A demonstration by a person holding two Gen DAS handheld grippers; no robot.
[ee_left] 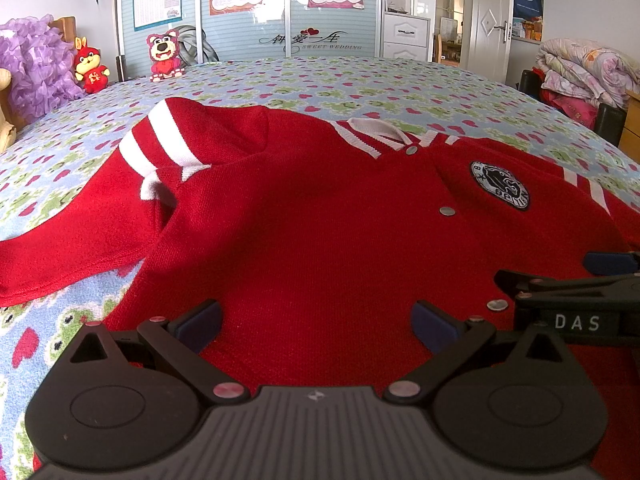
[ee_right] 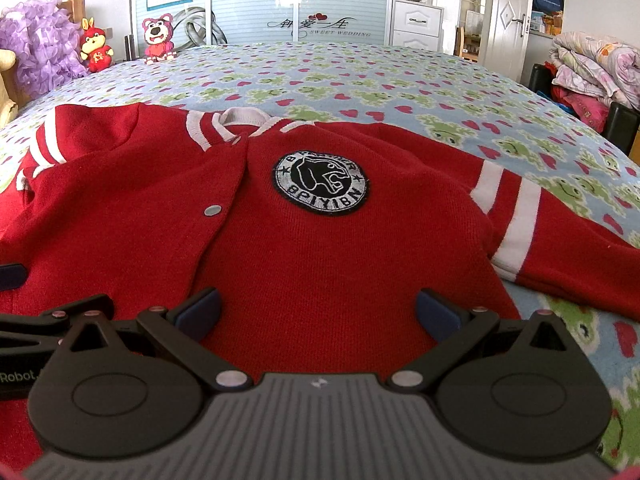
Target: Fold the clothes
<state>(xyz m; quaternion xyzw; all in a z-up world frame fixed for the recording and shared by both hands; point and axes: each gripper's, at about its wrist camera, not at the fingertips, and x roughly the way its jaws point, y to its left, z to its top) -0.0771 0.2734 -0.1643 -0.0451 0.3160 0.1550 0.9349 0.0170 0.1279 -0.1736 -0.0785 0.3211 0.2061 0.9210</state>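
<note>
Red cardigan (ee_right: pixel 320 248) lies front up, spread on the frog-print bedspread (ee_right: pixel 400 80), round black-and-white patch (ee_right: pixel 320 182) on the chest, striped sleeves out to both sides. Left gripper (ee_left: pixel 316 326) and right gripper (ee_right: pixel 316 316) hover side by side over the hem, jaws wide apart, holding nothing. Plush toys (ee_left: pixel 91 65) sit at the far edge.

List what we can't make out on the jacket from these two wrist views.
- Hem: hidden by the left claw body and by the right claw body.
- Left sleeve cuff: cut off by the left view's edge.
- Right sleeve cuff: cut off by the right view's edge.
- Jacket back: face down on the bed.
</note>
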